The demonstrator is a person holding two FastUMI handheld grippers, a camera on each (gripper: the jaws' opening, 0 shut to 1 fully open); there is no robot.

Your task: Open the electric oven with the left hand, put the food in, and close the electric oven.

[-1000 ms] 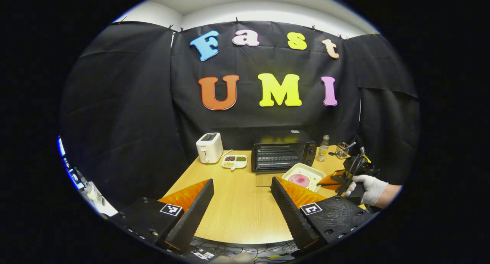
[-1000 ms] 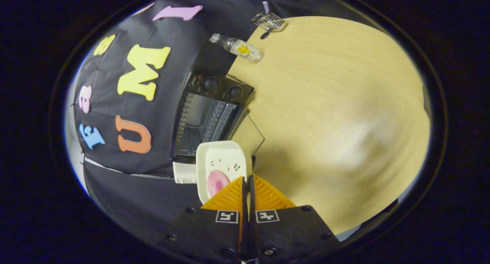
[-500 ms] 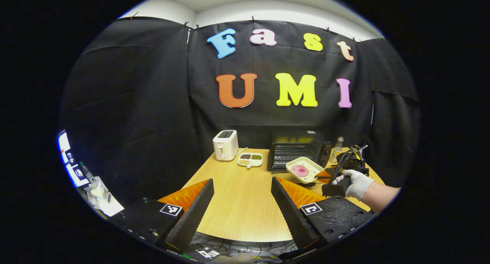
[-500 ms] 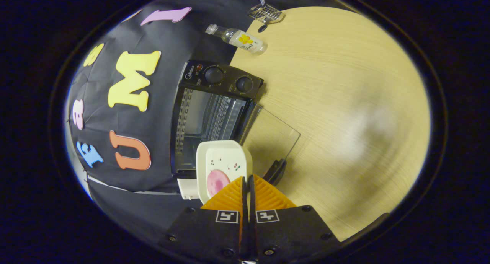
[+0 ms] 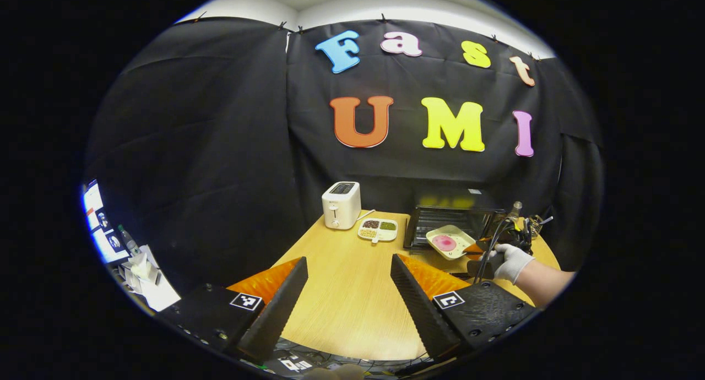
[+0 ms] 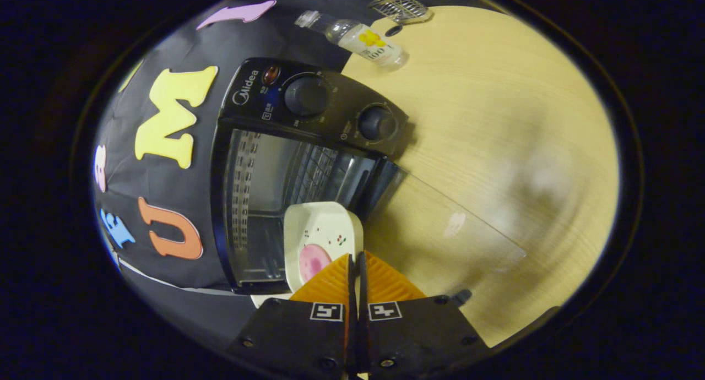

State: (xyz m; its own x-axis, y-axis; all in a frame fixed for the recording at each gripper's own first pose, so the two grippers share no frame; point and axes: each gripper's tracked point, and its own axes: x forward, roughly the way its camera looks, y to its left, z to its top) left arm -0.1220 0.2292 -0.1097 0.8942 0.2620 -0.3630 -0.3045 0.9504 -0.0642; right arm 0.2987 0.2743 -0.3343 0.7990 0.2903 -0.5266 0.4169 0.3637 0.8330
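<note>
L gripper (image 5: 347,292): jaws wide, empty, has drawn back over the worktop (image 5: 341,281). Oven (image 6: 286,165): door (image 6: 440,226) down, cavity nearer than 0.5 s ago. R gripper (image 6: 355,264): jaws clamped on dish (image 6: 322,237) rim; pink food (image 6: 310,260) at cavity mouth. Insertion imminent.

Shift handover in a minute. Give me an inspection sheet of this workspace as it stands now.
Surface: wooden table, bare in the middle.
Job's things: electric oven with its glass door dropped open; white dish carrying pink food, held at the oven mouth.
Clutter: toaster, divided snack tray, bottle, wire holder.
Grippers: right gripper shut on the dish rim, held by a gloved hand; left gripper open, empty, over the table.
Cables: black leads at the right gripper; more below the table's near edge.
Surroundings: black cloth wall; a screen far left.
</note>
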